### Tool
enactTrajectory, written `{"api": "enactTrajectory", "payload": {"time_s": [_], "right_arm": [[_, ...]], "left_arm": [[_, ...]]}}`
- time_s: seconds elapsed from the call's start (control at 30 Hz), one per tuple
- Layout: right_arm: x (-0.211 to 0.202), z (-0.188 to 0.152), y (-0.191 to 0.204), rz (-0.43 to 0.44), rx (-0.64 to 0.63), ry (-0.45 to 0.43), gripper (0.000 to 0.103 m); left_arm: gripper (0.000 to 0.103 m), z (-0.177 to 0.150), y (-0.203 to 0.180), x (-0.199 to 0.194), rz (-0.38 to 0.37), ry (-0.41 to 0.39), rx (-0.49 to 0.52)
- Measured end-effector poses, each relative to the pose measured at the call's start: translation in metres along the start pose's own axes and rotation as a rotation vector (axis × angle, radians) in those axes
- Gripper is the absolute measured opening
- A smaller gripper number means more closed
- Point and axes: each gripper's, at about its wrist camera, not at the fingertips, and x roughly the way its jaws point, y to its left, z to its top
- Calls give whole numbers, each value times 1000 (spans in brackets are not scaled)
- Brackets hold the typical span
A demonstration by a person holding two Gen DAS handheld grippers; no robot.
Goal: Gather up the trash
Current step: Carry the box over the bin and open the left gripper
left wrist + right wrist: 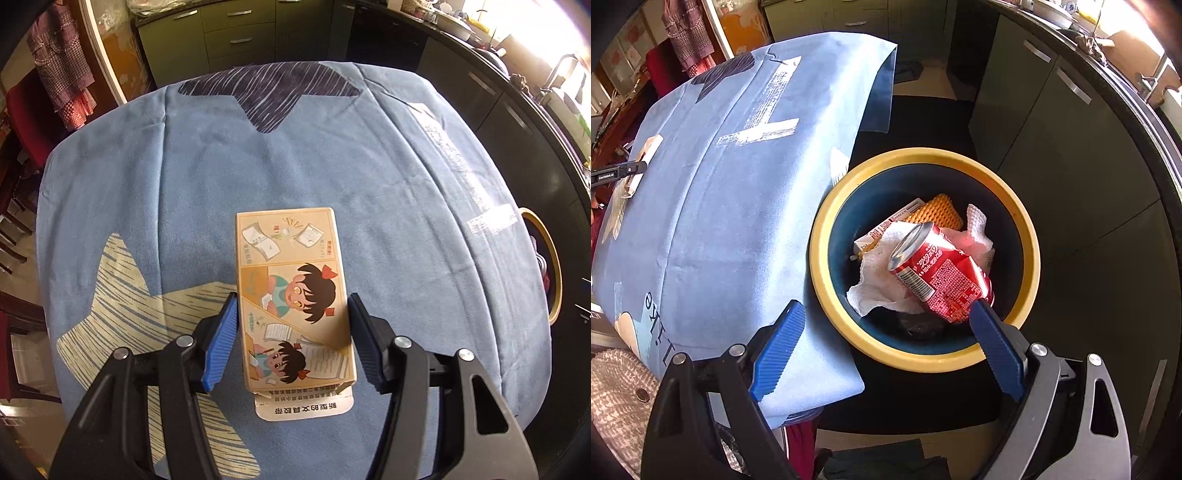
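Note:
A tan cardboard box [291,254] printed with cartoon children lies between the fingers of my left gripper [291,299], just over the blue tablecloth [184,166]. Both blue pads press on its long sides, and its white end flap hangs open toward me. My right gripper [886,306] hovers open over the edge of a round bin with a yellow rim [827,236]; nothing is between its fingers. Inside the bin lie a red cola can [938,273], a white paper towel [879,280], an orange textured pad [942,214] and a small carton [886,225].
The bin stands on the floor beside the table's right edge; its rim [550,258] shows in the left wrist view too. Dark cabinets [1071,166] curve around behind it. Green drawers [236,37] stand beyond the table, and checked clothing [62,74] hangs at the left.

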Motion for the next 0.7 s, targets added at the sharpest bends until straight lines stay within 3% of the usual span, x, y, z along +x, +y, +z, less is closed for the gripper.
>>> {"api": "enactTrajectory", "payload": {"time_s": [0.33, 0.7], "right_arm": [[-15, -15, -21, -21, 50, -34, 90], [-33, -45, -56, -72, 122, -46, 90]], "left_arm": [[56, 4, -72, -46, -98, -62, 172], [56, 18, -236, -63, -304, -97, 459]]}}
